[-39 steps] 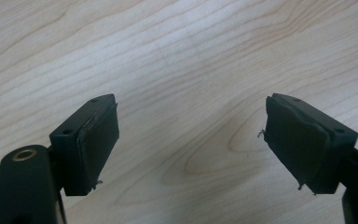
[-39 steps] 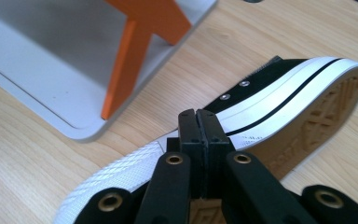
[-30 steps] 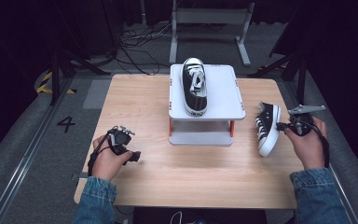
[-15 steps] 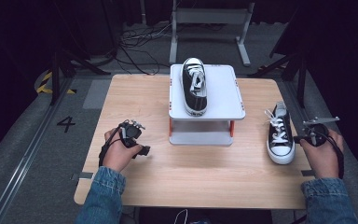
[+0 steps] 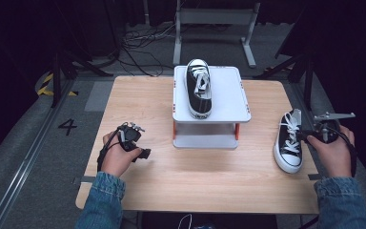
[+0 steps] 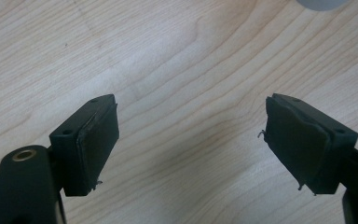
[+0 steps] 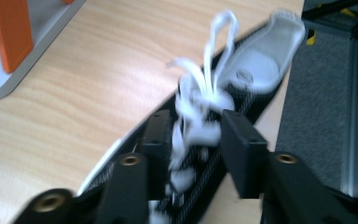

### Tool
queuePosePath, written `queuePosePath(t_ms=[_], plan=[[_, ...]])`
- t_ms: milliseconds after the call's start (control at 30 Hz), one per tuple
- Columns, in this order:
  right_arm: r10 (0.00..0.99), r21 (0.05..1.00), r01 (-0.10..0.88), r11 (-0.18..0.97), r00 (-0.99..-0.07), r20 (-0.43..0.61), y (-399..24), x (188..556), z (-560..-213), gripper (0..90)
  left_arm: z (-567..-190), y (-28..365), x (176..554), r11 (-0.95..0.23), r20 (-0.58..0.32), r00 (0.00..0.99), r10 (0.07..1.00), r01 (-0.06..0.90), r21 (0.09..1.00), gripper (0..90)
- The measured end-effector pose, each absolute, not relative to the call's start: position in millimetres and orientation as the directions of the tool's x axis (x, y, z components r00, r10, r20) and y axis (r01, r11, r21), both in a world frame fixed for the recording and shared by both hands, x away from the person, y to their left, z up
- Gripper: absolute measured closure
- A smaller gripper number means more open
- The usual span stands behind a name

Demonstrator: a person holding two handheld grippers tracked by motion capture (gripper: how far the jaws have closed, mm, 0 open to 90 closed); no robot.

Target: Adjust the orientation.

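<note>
A black sneaker with white laces [image 5: 199, 88] lies on top of a white raised stand [image 5: 231, 98] at the table's middle back. Its mate [image 5: 289, 143] stands on its sole at the table's right edge, toe toward the person. My right gripper [image 5: 306, 137] reaches it from the right. In the right gripper view the right gripper [image 7: 198, 135] has its jaws closed in on the laces and tongue of this sneaker [image 7: 261, 70]. My left gripper [image 5: 143, 153] rests low over the table's left front. The left gripper [image 6: 191, 144] stands open over bare wood.
The stand has orange legs [image 5: 237, 130] and a lower shelf [image 5: 202, 140]. The wooden table [image 5: 195, 176] ends just right of the sneaker, with grey floor [image 7: 326, 116] beyond. A metal frame [image 5: 214, 19] and cables lie behind the table.
The right gripper brought the tilted sneaker down and set it flat on its sole at the right edge, where it has stayed. The left hand shifted slightly to the right.
</note>
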State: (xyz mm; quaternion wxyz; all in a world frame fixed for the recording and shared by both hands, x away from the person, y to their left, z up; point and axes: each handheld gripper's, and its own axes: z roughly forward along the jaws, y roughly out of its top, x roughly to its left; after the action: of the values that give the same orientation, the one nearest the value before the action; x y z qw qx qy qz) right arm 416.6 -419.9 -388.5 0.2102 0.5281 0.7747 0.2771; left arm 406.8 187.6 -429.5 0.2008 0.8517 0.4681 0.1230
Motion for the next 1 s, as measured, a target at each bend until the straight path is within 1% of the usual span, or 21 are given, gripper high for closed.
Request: queuePosePath(t_ms=[100,133,167,233,333,400,433,467,500,533,567,633,667,700,767,833,933,1000], plan=[[0.936,0.653,0.704,0.280,-0.350,-0.024,-410.3,434.1,-380.5,56.8,-430.7,191.6,402.9,-0.476,0.024,0.523,0.852,0.755,0.451,18.3],[0.936,0.653,0.704,0.280,-0.350,-0.024,-410.3,434.1,-380.5,56.8,-430.7,191.6,402.9,-0.476,0.024,0.523,0.852,0.755,0.451,18.2],[0.943,0.630,0.727,0.272,-0.331,-0.025,-402.4,453.2,-377.7,50.7,-431.8,194.1,400.8,-0.468,0.023,0.513,0.858,0.762,0.447,18.2],[0.952,0.618,0.744,0.254,-0.304,-0.025,-397.0,466.6,-379.6,45.7,-433.0,196.4,398.9,-0.466,0.022,0.511,0.859,0.765,0.444,18.2],[0.970,0.584,0.786,0.205,-0.244,-0.011,-392.8,485.5,-387.9,42.0,-435.1,200.2,396.2,-0.465,0.022,0.508,0.861,0.769,0.438,18.3],[0.977,0.518,0.834,0.189,-0.212,-0.014,-393.2,499.0,-398.1,41.5,-436.3,202.6,394.6,-0.463,0.025,0.503,0.864,0.773,0.433,18.2],[0.977,0.518,0.834,0.189,-0.212,-0.014,-393.2,499.0,-398.1,41.5,-436.3,202.6,394.6,-0.463,0.025,0.503,0.864,0.773,0.433,18.3],[0.982,0.464,0.870,0.165,-0.186,0.000,-393.6,508.0,-406.5,40.0,-437.8,204.8,392.9,-0.455,0.020,0.495,0.869,0.780,0.429,18.2],[0.982,0.464,0.870,0.165,-0.186,0.000,-393.6,508.0,-406.5,40.0,-437.8,204.8,392.9,-0.455,0.020,0.495,0.869,0.780,0.429,18.3],[0.983,0.425,0.892,0.157,-0.182,0.018,-394.4,512.7,-412.7,39.3,-438.4,205.6,392.5,-0.453,0.022,0.493,0.870,0.782,0.428,18.3],[0.983,0.365,0.919,0.151,-0.179,0.043,-393.7,518.0,-421.9,39.8,-439.1,206.3,391.6,-0.451,0.021,0.489,0.872,0.786,0.423,18.2],[0.981,0.339,0.928,0.155,-0.185,0.057,-393.6,521.1,-428.6,47.7,-439.4,207.0,391.4,-0.454,0.022,0.492,0.870,0.785,0.421,18.3],[0.981,0.335,0.927,0.167,-0.191,0.041,-392.7,521.9,-429.7,52.7,-439.4,207.1,391.3,-0.455,0.023,0.492,0.870,0.785,0.421,18.2],[0.984,0.331,0.930,0.159,-0.178,0.028,-391.7,521.8,-428.9,56.5,-439.4,206.9,391.2,-0.452,0.021,0.490,0.872,0.786,0.423,18.2],[0.984,0.331,0.932,0.148,-0.172,0.042,-390.2,521.9,-426.8,65.2,-439.3,206.5,391.9,-0.453,0.027,0.489,0.872,0.784,0.423,18.2],[0.982,0.350,0.926,0.141,-0.177,0.071,-390.6,521.4,-422.2,76.8,-439.7,204.9,392.5,-0.455,0.022,0.494,0.869,0.783,0.423,18.3],[0.968,0.372,0.916,0.150,-0.212,0.132,-388.2,517.6,-412.7,82.9,-440.0,203.1,393.2,-0.458,0.017,0.498,0.867,0.782,0.423,18.3],[0.958,0.403,0.897,0.181,-0.254,0.134,-382.4,511.9,-404.8,84.3,-439.1,201.8,394.9,-0.466,0.018,0.507,0.861,0.777,0.424,18.4]])
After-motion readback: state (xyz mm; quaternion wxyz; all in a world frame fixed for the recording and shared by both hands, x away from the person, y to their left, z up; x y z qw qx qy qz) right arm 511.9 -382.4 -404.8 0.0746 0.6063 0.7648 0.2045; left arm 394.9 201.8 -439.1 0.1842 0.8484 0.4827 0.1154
